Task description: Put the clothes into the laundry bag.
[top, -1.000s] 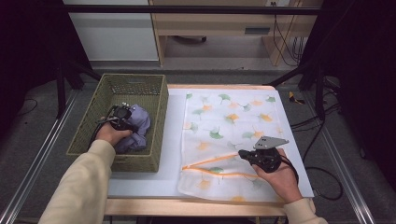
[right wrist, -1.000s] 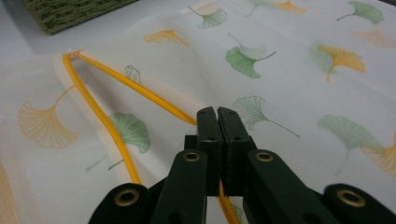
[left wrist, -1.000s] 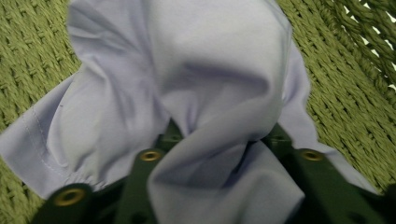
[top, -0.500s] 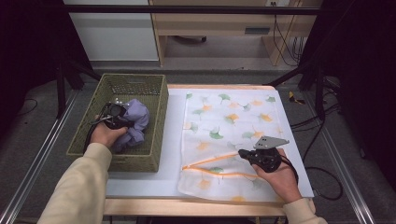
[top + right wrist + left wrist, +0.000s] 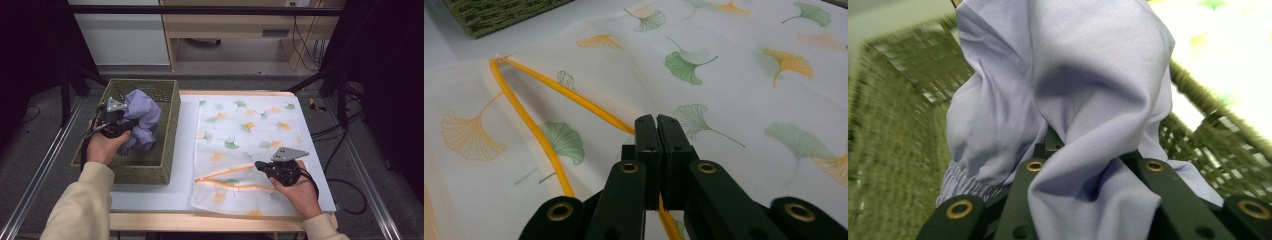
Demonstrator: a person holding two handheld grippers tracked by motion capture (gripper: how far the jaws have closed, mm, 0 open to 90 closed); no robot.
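Note:
A lavender garment (image 5: 142,117) hangs bunched above the olive wicker basket (image 5: 125,172) at the table's left. My left gripper (image 5: 128,126) is shut on it; its jaws have just been closing with the cloth between them. In the left gripper view the garment (image 5: 1088,90) drapes over the left gripper (image 5: 1088,160) and hides its tips, with the basket (image 5: 893,125) behind. A white mesh bag (image 5: 245,130) printed with ginkgo leaves lies flat to the right. My right gripper (image 5: 260,165) (image 5: 656,122) is shut on its orange zipper edge (image 5: 539,140), whose mouth gapes slightly.
The bag and basket rest on a white mat (image 5: 182,150) over a wooden table with its front edge (image 5: 200,221) near me. Metal rails run along both sides. Cables (image 5: 345,135) lie on the floor at the right, and a low shelf stands beyond the table.
My left hand has lifted the lavender garment from the basket's bottom up above its rim and toward its far right. The right hand and the bag have stayed still.

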